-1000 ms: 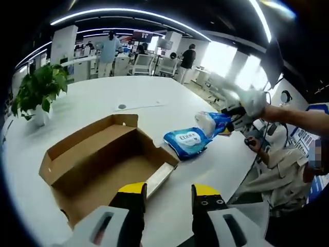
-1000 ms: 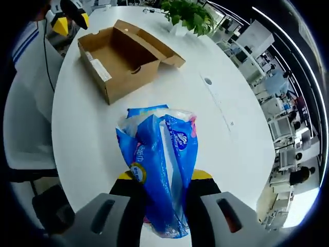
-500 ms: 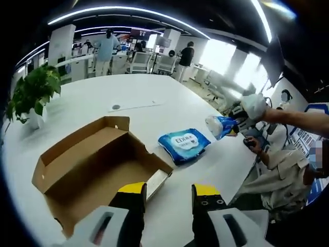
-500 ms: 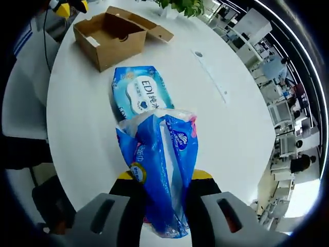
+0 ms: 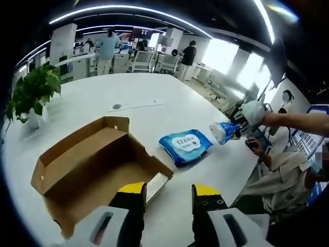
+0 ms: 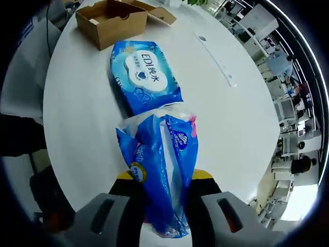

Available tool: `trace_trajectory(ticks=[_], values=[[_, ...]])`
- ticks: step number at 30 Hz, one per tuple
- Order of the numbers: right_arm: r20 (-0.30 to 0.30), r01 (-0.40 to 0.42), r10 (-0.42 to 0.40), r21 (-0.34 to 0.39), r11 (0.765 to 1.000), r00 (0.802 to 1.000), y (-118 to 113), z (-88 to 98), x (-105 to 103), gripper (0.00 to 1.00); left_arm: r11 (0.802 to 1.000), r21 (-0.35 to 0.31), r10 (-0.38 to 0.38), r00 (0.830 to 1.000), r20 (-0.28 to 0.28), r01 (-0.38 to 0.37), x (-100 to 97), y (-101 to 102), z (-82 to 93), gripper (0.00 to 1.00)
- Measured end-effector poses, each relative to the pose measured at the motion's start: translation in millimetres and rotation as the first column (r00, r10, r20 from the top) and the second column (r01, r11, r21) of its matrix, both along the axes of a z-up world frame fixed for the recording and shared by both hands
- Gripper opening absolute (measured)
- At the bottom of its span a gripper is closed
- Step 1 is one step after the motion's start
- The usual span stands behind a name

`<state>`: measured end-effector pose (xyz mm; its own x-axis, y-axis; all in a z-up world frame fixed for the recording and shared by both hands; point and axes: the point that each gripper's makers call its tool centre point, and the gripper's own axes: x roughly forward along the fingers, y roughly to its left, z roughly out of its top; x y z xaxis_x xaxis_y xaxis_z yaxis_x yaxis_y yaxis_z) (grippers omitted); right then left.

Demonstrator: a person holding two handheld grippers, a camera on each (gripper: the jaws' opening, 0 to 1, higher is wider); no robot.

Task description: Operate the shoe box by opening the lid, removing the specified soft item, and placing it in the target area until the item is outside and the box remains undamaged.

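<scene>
The open brown shoe box [image 5: 97,164] lies on the white table [image 5: 154,92], its lid folded back; it also sits far off [image 6: 110,20] in the right gripper view. My left gripper [image 5: 168,191] is open just in front of the box's near corner, holding nothing. My right gripper [image 6: 162,177] is shut on a blue plastic tissue pack [image 6: 162,170], held above the table. A blue wet-wipes pack [image 6: 146,77] lies flat on the table beyond it and to the right of the box [image 5: 185,146]. From the left gripper view, the tissue pack [image 5: 223,131] hangs near the table's right edge.
A potted green plant [image 5: 33,95] stands at the table's left side. A small round port [image 5: 117,107] and a flat strip are set in the tabletop. A seated person [image 5: 280,175] is by the right edge. Office desks, chairs and standing people fill the background.
My right gripper has drawn back from the box with the tissue pack, so the wet-wipes pack and box look farther away. The left gripper has barely moved.
</scene>
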<state>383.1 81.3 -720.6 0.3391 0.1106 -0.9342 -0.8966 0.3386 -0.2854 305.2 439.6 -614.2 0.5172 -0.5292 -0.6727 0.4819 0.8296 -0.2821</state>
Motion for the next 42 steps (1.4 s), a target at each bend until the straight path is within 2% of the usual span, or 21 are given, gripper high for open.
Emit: trace_trajectory(ticks=[6,16,24,27,32,38,42], values=[[-0.009,-0.018,0.018,-0.014,1.000,1.000,2.2,-11.1,8.5,0.28,1.000,0.007,0.021,1.000,-0.005,-0.021,0.0,7.1,-0.1,0.35],[-0.042,-0.077,0.075,-0.058,0.995,0.996,4.5,-41.4,12.4,0.29,0.998,0.021,0.058,0.998,-0.013,-0.058,1.3,21.9,-0.8,0.35],[-0.039,-0.108,0.105,-0.070,0.992,0.994,10.4,-47.9,23.0,0.31,0.997,0.028,0.068,0.998,-0.017,-0.067,3.1,25.1,-1.2,0.36],[-0.041,-0.112,0.109,-0.067,0.991,0.993,12.6,-50.2,25.4,0.32,0.997,0.056,0.049,0.999,-0.005,-0.049,2.5,26.2,-1.2,0.36],[-0.046,-0.141,0.138,-0.074,0.987,0.989,14.2,-53.2,25.1,0.35,0.997,0.052,0.059,0.998,-0.008,-0.058,2.0,28.9,-1.1,0.36],[-0.041,-0.177,0.174,-0.091,0.980,0.984,12.4,-51.8,26.1,0.38,0.997,0.048,0.064,0.998,-0.012,-0.063,-0.3,30.3,-2.8,0.36],[-0.040,-0.177,0.174,-0.105,0.979,0.984,11.0,-41.7,18.7,0.38,0.997,0.044,0.066,0.998,-0.010,-0.065,-1.1,29.4,-2.4,0.36]])
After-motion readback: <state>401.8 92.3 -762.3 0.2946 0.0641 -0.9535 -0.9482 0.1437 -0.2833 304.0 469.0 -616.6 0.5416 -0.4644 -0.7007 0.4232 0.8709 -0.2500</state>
